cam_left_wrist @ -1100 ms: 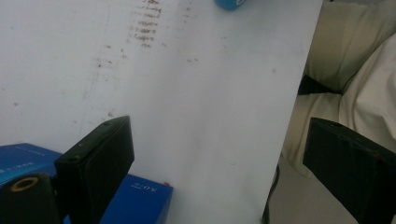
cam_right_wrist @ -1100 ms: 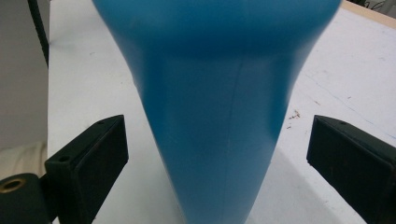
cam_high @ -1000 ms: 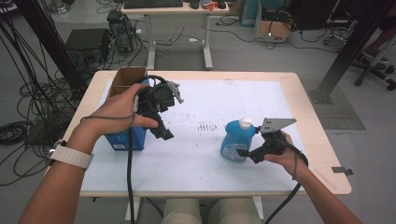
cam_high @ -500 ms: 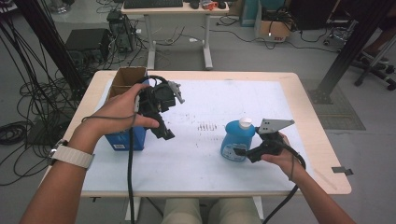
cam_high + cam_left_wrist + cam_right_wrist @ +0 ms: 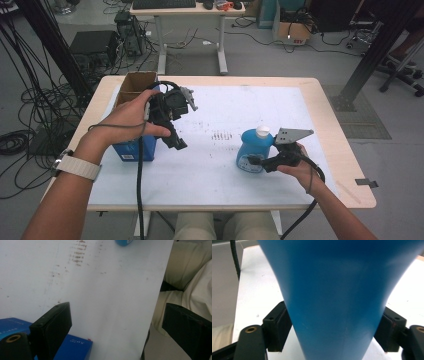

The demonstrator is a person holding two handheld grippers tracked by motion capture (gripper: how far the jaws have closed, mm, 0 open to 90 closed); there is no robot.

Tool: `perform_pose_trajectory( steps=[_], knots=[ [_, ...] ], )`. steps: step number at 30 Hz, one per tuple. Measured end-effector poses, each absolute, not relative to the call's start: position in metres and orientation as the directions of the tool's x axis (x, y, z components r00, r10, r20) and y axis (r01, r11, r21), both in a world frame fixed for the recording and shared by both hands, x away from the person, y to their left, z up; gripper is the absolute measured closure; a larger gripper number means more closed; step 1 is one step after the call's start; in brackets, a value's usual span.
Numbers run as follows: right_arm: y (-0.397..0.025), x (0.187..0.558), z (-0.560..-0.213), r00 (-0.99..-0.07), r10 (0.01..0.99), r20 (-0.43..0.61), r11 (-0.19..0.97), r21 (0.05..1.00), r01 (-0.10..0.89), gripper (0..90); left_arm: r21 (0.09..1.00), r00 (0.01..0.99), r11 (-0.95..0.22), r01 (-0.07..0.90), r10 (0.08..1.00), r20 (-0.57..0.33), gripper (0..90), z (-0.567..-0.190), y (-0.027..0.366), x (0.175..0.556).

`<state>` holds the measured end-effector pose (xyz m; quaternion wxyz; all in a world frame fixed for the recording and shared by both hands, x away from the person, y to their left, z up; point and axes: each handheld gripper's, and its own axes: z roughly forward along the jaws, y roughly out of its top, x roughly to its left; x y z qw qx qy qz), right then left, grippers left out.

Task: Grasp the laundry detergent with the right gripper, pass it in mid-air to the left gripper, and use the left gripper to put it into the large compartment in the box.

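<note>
Right gripper clamped on the blue bottle, one black jaw pressed against each side of the narrow body as seen in the right gripper view; bottle upright with its white cap on top, standing on the white table toward the right side, near the front edge; compared with a second ago, bottle and right hand nudged slightly to the left and nearer the person, otherwise the same grasp.

Left gripper held above the table's left part by the left hand, jaws wide apart with nothing between them, plain in the left gripper view; pointing down and toward the front edge, just beside the dark blue box; unchanged in place and pose from the earlier frames.

Open cardboard box at the far left corner, behind the hand; faint brown marks on the table surface between the two grippers.
</note>
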<state>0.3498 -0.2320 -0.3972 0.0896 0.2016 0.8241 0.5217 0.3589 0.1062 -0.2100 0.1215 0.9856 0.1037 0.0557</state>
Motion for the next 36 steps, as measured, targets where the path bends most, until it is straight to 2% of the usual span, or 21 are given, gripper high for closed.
perform_pose_trajectory(
  steps=[8, 13, 36],
  knots=[
    [-0.2313, 0.3508, -0.3981, -0.908, 0.415, 0.060, 0.364, 0.903, 0.227, 31.3, 0.253, 0.972, -0.948, 0.193, 0.220, 0.083, 9.2, -0.2106, 0.1065, 0.3594],
    [-0.2298, 0.3510, -0.3992, -0.913, 0.406, 0.034, 0.369, 0.908, 0.198, 40.5, 0.251, 0.971, -0.948, 0.197, 0.223, 0.080, 9.1, -0.2112, 0.1063, 0.3599],
    [-0.2306, 0.3498, -0.3985, -0.921, 0.390, 0.013, 0.385, 0.906, 0.176, 43.3, 0.245, 0.973, -0.951, 0.189, 0.215, 0.081, 9.2, -0.2101, 0.1032, 0.3598]
  ],
)
